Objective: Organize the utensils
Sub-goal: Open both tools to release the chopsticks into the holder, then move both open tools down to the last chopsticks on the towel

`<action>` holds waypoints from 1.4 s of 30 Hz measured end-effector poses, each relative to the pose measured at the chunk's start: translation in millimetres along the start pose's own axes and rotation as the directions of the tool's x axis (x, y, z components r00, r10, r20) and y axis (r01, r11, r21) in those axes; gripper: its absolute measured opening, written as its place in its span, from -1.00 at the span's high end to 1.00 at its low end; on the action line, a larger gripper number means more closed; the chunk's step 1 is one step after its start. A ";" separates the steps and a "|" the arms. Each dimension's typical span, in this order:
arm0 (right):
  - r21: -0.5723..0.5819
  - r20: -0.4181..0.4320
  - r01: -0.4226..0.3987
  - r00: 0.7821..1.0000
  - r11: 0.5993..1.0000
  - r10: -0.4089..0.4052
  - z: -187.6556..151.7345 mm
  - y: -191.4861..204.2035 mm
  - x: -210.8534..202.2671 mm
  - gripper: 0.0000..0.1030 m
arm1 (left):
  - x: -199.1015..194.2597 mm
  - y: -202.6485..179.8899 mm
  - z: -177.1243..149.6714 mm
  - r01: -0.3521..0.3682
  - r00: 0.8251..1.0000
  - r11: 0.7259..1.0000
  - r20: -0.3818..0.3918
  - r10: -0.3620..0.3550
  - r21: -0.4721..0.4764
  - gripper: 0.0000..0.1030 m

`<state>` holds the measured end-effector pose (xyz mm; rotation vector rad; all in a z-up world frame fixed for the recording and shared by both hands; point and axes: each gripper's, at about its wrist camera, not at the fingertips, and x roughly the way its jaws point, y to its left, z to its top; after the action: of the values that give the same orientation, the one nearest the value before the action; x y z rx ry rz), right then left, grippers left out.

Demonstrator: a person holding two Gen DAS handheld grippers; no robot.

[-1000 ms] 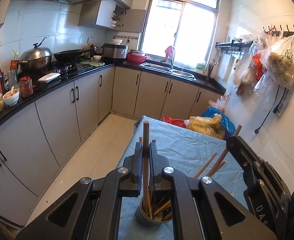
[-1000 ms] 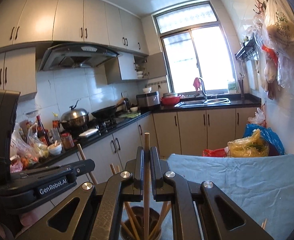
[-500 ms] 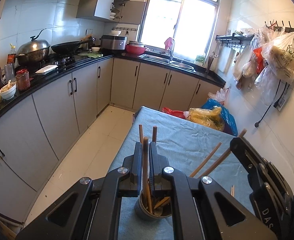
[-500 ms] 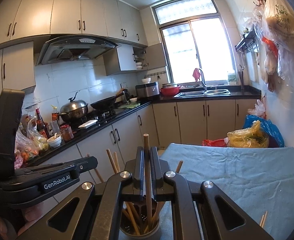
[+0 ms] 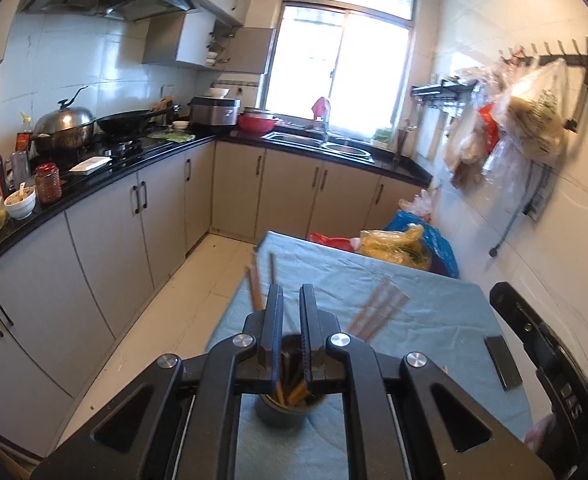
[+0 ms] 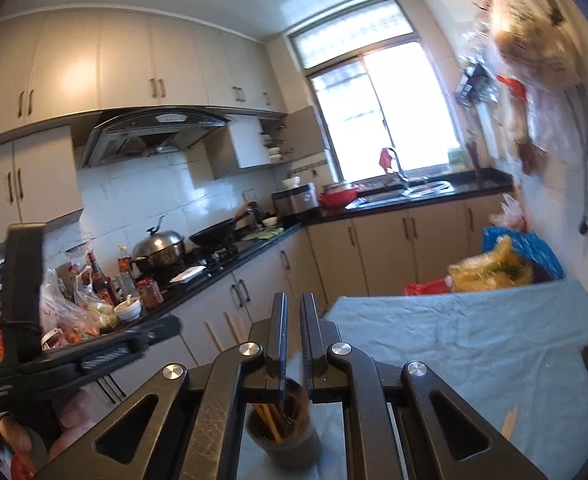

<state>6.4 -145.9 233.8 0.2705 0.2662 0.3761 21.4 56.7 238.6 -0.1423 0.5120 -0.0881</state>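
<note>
A dark cup (image 5: 289, 412) holding several wooden chopsticks (image 5: 253, 284) stands on the blue-clothed table (image 5: 414, 292), just below both grippers. My left gripper (image 5: 291, 292) hovers over the cup; its jaws are opening, with a narrow gap and nothing between them. Other chopsticks (image 5: 378, 308) lean out of the cup to the right, blurred. My right gripper (image 6: 292, 300) is above the same cup (image 6: 289, 440), its jaws nearly together and empty. A loose pair of chopsticks (image 6: 510, 422) lies on the cloth at the right.
A flat black block (image 5: 502, 362) lies on the cloth at the right. Plastic bags (image 5: 398, 244) sit past the table's far end. Kitchen cabinets (image 5: 125, 232) run along the left across a strip of floor. Bags hang on the right wall (image 5: 534, 120).
Both grippers held a chopstick upright over the cup; now both are empty and the sticks are in the cup. Both views have swung, and the cup sits lower in the frames.
</note>
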 end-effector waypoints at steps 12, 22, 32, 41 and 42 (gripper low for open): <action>0.201 -0.314 0.237 0.935 0.950 -0.167 -70.7 -163.3 -41.5 0.86 | 41.2 -119.5 -127.4 0.192 0.953 0.954 -0.274 -0.126 0.230 0.63; 0.326 -0.575 0.423 0.798 0.845 -0.178 -114.1 -265.5 -4.0 0.86 | 126.0 -131.6 -213.8 0.170 0.866 0.944 -0.500 -0.008 0.281 0.63; 0.164 -0.681 0.501 0.681 0.850 -0.270 -120.7 -265.4 63.6 0.86 | 124.2 -115.1 -216.0 0.174 0.893 0.941 -0.449 -0.028 0.289 0.32; 0.107 -0.695 0.532 0.644 0.840 -0.319 -119.3 -265.9 77.8 0.87 | 119.1 -109.6 -215.1 0.207 0.887 0.945 -0.457 -0.072 0.253 0.26; 0.099 -0.696 0.534 0.640 0.839 -0.325 -119.2 -265.1 78.2 0.87 | 118.9 -109.1 -215.2 0.209 0.886 0.945 -0.457 -0.074 0.250 0.26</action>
<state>126.1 -327.6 25.8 0.3531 1.0877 -0.0827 13.1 -89.5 13.0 0.1383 0.9390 -0.3469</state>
